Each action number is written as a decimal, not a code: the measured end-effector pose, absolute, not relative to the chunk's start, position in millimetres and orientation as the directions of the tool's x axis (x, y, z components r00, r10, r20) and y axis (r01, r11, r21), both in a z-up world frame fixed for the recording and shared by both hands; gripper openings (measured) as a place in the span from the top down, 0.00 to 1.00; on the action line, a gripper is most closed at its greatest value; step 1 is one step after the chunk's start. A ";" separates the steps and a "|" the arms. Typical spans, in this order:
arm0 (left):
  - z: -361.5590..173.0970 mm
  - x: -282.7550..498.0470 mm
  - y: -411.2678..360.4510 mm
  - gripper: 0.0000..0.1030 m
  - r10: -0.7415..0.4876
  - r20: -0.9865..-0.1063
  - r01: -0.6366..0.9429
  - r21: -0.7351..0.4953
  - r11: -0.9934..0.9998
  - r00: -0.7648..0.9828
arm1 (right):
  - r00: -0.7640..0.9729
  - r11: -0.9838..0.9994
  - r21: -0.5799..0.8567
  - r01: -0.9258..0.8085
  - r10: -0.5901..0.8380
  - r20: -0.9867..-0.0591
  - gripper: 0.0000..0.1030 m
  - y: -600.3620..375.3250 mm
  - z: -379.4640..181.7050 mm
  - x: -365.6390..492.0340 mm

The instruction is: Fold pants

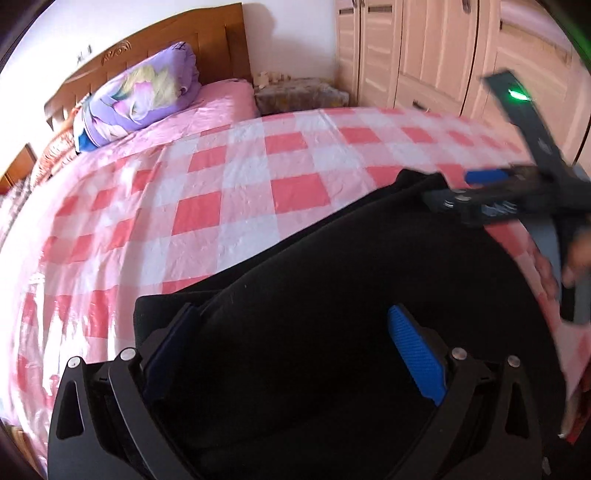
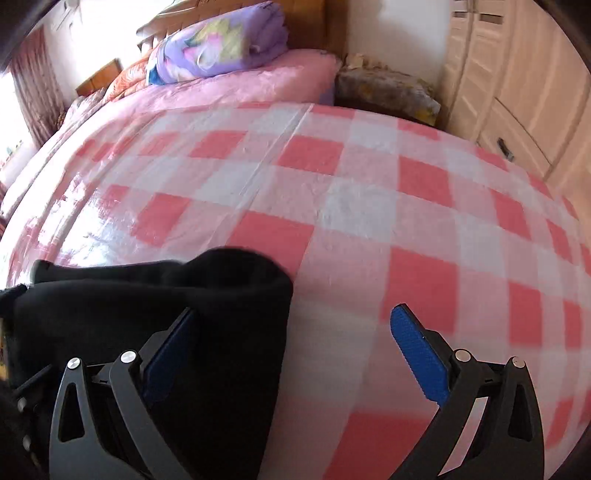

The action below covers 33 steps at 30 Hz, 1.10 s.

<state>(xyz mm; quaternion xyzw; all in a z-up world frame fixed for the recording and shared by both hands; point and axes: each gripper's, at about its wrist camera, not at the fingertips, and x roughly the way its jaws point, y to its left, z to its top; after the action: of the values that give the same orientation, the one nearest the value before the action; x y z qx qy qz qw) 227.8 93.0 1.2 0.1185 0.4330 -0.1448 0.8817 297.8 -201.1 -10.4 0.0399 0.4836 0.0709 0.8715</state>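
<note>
Left wrist: black pants (image 1: 332, 266) are seen spread on the checked bed cover (image 1: 221, 192); left gripper (image 1: 295, 350) is held wide above them; right gripper (image 1: 491, 192), blurred, is perhaps touching their far edge | Right wrist: right gripper (image 2: 295, 350) is held wide, nothing gripped; folded pants edge lies under its left finger (image 2: 170, 350).

The pants (image 1: 332, 295) are plain black. The bed sheet (image 1: 221, 192) beneath them is checked in red, pink and white squares. The left gripper (image 1: 291, 347) and right gripper (image 2: 295, 350) are black with blue finger pads (image 1: 417, 358). The rolled quilt (image 1: 136, 99) is purple with a pale print, the pillow (image 1: 225, 96) pink, the headboard (image 1: 214, 33) brown, and the wardrobe (image 1: 424, 48) beige.
</note>
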 end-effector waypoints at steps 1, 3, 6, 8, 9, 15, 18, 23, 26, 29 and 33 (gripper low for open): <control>0.1 227.9 90.2 0.02 -0.134 -0.798 0.356 0.107 0.928 0.588 | 0.533 0.986 0.158 -0.059 0.165 -0.830 0.05 -204.7 -7.6 298.3; -1.6 227.9 88.2 0.02 -0.118 -0.799 0.358 0.127 0.925 0.589 | 0.595 0.992 0.120 0.048 0.068 -0.801 0.05 -213.0 6.6 291.0; 0.4 228.2 92.8 0.02 -0.140 -0.797 0.356 0.099 0.929 0.588 | 0.597 0.974 0.226 0.005 0.178 -0.782 0.05 -215.3 13.4 280.8; 0.8 229.4 93.3 0.02 -0.145 -0.798 0.355 0.092 0.930 0.586 | 0.519 0.986 0.150 -0.071 0.165 -0.839 0.04 -199.7 0.0 283.5; 0.8 229.5 92.7 0.02 -0.142 -0.798 0.355 0.095 0.930 0.585 | 0.505 0.993 0.087 -0.080 0.116 -0.856 0.04 -195.2 -9.4 286.6; -1.6 229.9 90.5 0.02 -0.120 -0.805 0.356 0.119 0.927 0.581 | 0.586 0.985 0.142 0.103 0.055 -0.808 0.04 -217.5 9.7 295.8; -1.8 230.1 89.7 0.02 -0.125 -0.805 0.355 0.111 0.928 0.580 | 0.580 0.962 0.272 -0.016 0.230 -0.782 0.04 -205.6 16.9 274.1; -2.9 232.8 89.6 0.01 -0.132 -0.813 0.358 0.100 0.928 0.568 | 0.494 0.984 0.131 -0.123 0.175 -0.852 0.04 -172.5 -20.1 286.4; -2.3 230.3 88.4 0.01 -0.121 -0.811 0.361 0.116 0.926 0.572 | 0.562 0.979 0.198 0.041 0.142 -0.815 0.04 -191.5 1.8 284.3; -1.3 230.4 92.3 0.01 -0.137 -0.810 0.360 0.097 0.928 0.571 | 0.619 0.963 0.267 -0.019 0.222 -0.754 0.04 -179.0 29.0 261.7; -1.6 232.0 91.2 0.01 -0.130 -0.814 0.360 0.103 0.927 0.567 | 0.534 0.978 0.092 -0.188 0.180 -0.826 0.04 -130.4 16.2 262.2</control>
<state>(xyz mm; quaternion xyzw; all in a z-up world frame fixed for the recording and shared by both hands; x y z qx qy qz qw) 232.0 91.2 -1.6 0.1296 0.4440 -0.1398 0.8755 262.2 -130.4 16.2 -0.0043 0.4714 0.1051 0.8756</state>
